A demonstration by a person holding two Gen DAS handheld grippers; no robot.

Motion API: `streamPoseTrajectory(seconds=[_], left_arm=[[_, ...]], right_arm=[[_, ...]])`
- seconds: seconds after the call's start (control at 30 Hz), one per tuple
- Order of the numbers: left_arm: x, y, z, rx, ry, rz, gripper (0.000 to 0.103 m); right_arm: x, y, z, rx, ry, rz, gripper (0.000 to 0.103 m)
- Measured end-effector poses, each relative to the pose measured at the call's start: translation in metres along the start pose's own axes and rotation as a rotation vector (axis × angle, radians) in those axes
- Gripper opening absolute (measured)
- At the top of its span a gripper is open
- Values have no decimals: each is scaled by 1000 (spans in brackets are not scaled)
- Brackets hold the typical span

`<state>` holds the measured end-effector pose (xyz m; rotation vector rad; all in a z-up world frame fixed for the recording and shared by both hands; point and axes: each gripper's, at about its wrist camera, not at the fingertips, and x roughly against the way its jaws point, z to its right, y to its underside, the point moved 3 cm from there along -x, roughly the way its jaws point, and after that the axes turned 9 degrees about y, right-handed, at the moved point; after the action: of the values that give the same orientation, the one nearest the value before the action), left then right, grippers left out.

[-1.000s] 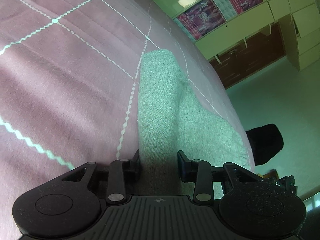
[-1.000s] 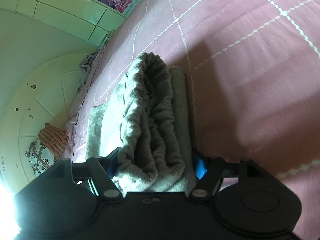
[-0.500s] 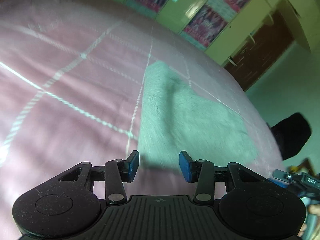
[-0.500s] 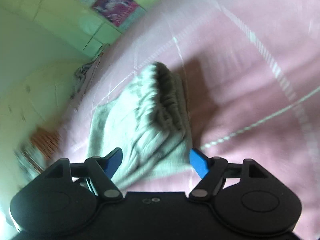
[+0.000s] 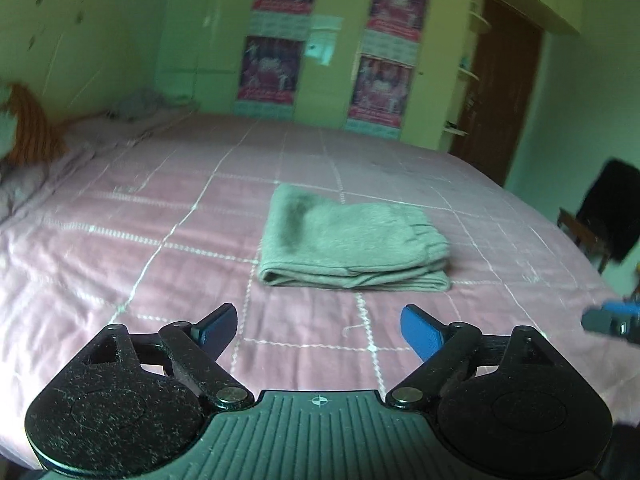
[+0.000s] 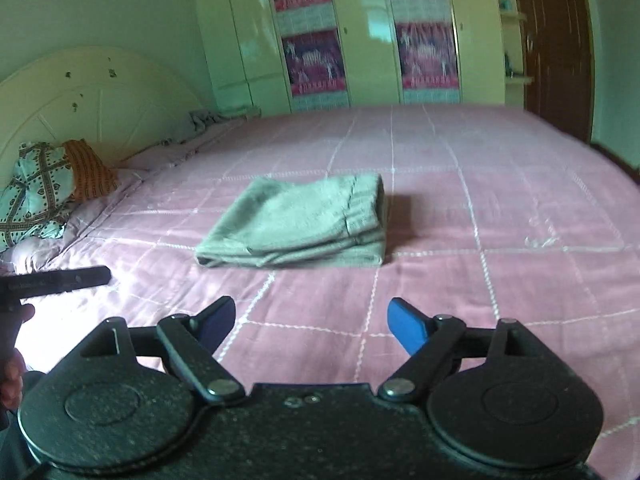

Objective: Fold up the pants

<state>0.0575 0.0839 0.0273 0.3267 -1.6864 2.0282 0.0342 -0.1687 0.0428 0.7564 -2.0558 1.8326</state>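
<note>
The grey pants [image 5: 352,240] lie folded into a flat stack in the middle of the pink checked bedspread [image 5: 160,240]; the same pants [image 6: 296,224] show in the right wrist view. My left gripper [image 5: 320,328] hangs well back from them above the near part of the bed, its jaws opening with nothing between them. My right gripper [image 6: 310,322] is equally far back, jaws also opening and empty. Its blue tip appears at the right edge of the left wrist view. The left gripper's black body [image 6: 56,280] and a hand [image 6: 12,376] show at the left edge of the right wrist view.
Pillows [image 6: 44,188] and a crumpled grey cloth [image 6: 200,120] lie by the headboard [image 6: 92,92] on the left. Wardrobe doors with posters [image 5: 272,68] stand behind the bed. A brown door [image 5: 496,80] and a dark chair [image 5: 608,216] are on the right.
Both grippers let go of the pants, drew back and rose while rolling level. Their jaws spread wider. The pants now lie folded on the bed, far ahead of the fingers.
</note>
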Motion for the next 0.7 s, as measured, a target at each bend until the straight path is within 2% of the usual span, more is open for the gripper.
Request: streamPoseTrajectory(seconds=[0.23,0.37,0.7], left_arm=[[22,6,27,-28,2,4,89],[29,5,37,-40,2,25,90],[33,7,51,-70,12,27,90]], right_arm=[[28,7,-8,-34,8,83,89],[29,12,-6,-19,17,64,89],[41,9,-3,-50,-9,83,90]])
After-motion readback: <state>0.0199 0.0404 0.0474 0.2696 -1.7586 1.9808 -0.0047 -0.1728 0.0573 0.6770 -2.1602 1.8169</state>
